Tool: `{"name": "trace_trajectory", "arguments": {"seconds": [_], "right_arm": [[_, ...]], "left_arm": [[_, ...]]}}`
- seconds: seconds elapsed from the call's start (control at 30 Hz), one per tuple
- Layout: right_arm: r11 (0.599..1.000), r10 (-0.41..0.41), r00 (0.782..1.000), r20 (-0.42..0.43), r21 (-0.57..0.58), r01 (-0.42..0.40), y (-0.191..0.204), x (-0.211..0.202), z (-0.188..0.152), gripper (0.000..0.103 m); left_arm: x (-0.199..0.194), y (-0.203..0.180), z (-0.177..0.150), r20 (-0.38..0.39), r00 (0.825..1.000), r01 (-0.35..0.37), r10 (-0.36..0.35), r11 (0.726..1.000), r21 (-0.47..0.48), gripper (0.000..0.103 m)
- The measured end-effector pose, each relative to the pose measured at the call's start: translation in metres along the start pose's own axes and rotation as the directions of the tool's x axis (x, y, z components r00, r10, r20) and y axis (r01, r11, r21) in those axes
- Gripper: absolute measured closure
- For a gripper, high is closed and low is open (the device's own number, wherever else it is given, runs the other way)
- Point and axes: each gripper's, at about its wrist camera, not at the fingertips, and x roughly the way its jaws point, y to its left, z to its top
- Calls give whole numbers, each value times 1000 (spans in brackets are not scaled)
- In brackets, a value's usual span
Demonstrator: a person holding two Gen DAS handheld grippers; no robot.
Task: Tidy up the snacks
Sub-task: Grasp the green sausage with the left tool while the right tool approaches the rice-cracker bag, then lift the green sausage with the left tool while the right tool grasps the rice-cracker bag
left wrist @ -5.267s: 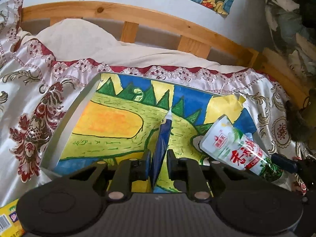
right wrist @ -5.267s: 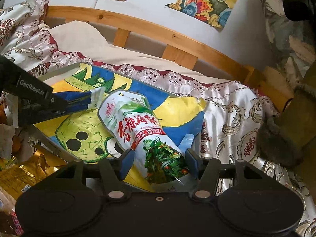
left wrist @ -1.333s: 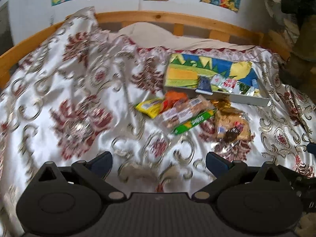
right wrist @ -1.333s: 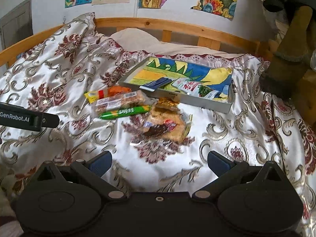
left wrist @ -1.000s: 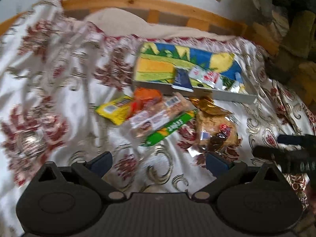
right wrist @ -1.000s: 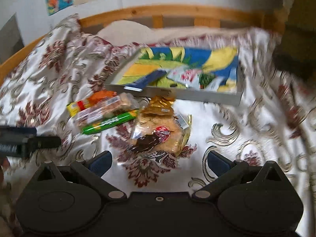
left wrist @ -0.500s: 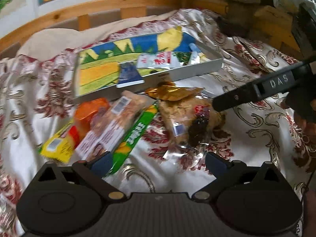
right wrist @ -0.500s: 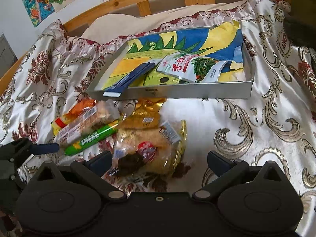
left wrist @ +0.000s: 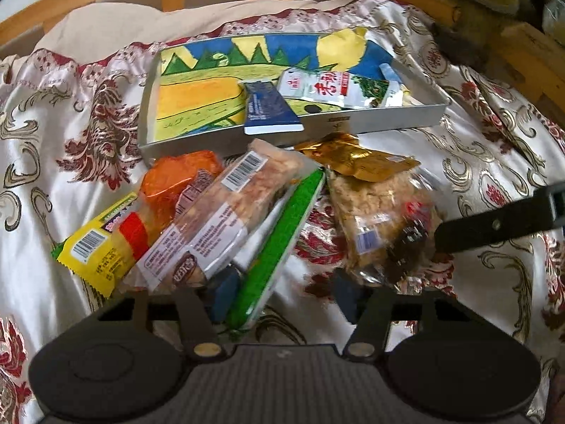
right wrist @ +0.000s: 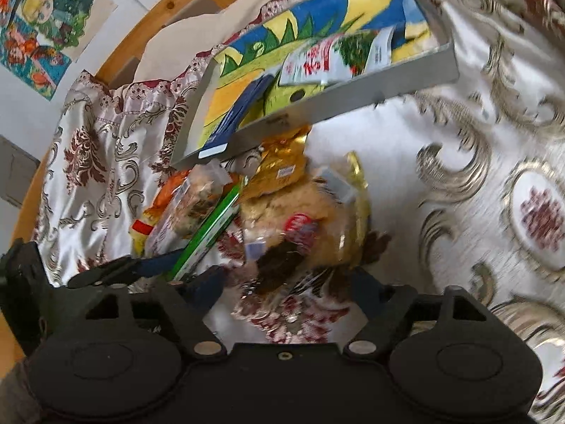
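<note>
The left gripper (left wrist: 282, 295) hangs low over the bedspread (left wrist: 53, 176) with its jaws spread apart. The near end of the green stick pack (left wrist: 279, 243) lies between its fingers, just beside the left pad, but nothing is clamped. The right gripper (right wrist: 287, 289) also has its jaws wide, and the clear cookie bag (right wrist: 300, 233) sits in the gap between them, not squeezed; that view is blurred.

The loose snacks lie in a pile on the bedspread in front of the tray (left wrist: 388, 120). From the left gripper's view they run left to right: a yellow pack (left wrist: 95, 251), an orange pack (left wrist: 176, 183) partly over it, a long clear cracker pack (left wrist: 219, 222), the green stick pack leaning on the cracker pack, then the cookie bag (left wrist: 381, 222) with a gold pack (left wrist: 353, 159) on its far end, touching the tray wall.

Inside the tray lie a blue pack (left wrist: 268, 109), its end over the front rim, and a white seaweed pack (left wrist: 335, 88) beside it.
</note>
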Motion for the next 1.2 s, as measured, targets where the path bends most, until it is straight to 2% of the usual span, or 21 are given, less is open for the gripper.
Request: {"name": "trace_trajectory", "arguments": {"seconds": [0.07,0.2,0.27,0.33,0.37,0.5,0.57,0.7,0.77,0.8,0.83,0.97,1.0,1.03,1.2], "right_arm": [[1000,6,1000,6,8,-6,2,3,-1,39],[1000,-17,1000,9,17,17,1,11,-3,40],[999,-24,1000,16,27,23,-1,14,-4,40],[999,-17,999,27,46,16,-6,15,-4,40],[998,-11,999,31,58,9,-8,16,-3,40],[999,-12,998,56,39,10,-9,14,0,54],[999,-23,998,61,37,21,-10,12,1,57],[999,-15,999,49,52,13,-12,13,0,57],[998,-4,999,35,57,2,-13,15,-1,51],[998,8,1000,25,61,-10,-13,18,-1,43],[998,16,1000,15,62,-17,-14,20,-1,40],[997,27,1000,9,75,-28,-15,25,0,42],[997,28,1000,14,75,-29,-15,25,0,46],[997,22,1000,20,70,-24,-15,23,-1,61],[999,24,999,34,46,-26,-16,20,-1,72]], "left_arm": [[1,0,2,-4,1000,-10,10,1000,-2,51],[7,-5,5,-11,999,-34,34,999,2,52],[8,-8,6,-15,998,-56,56,998,7,56],[8,-11,6,-25,996,-89,89,996,14,73],[7,-11,6,-30,995,-98,99,995,13,75],[0,-7,5,-57,998,-36,31,995,-92,83],[-3,-11,5,-64,998,-14,7,994,-112,84],[2,-12,4,-73,997,-31,24,995,-94,83],[8,-6,5,-81,997,-20,10,992,-127,81],[10,-3,6,-82,997,-12,0,989,-149,80],[11,-1,6,-81,997,-4,-11,985,-174,81],[12,-1,5,-74,997,-3,-11,982,-189,81],[11,-2,5,-78,997,-6,-8,982,-187,82],[10,-4,5,-76,997,-11,-3,982,-187,83],[1,-13,1,-84,996,-7,-12,974,-227,85]]}}
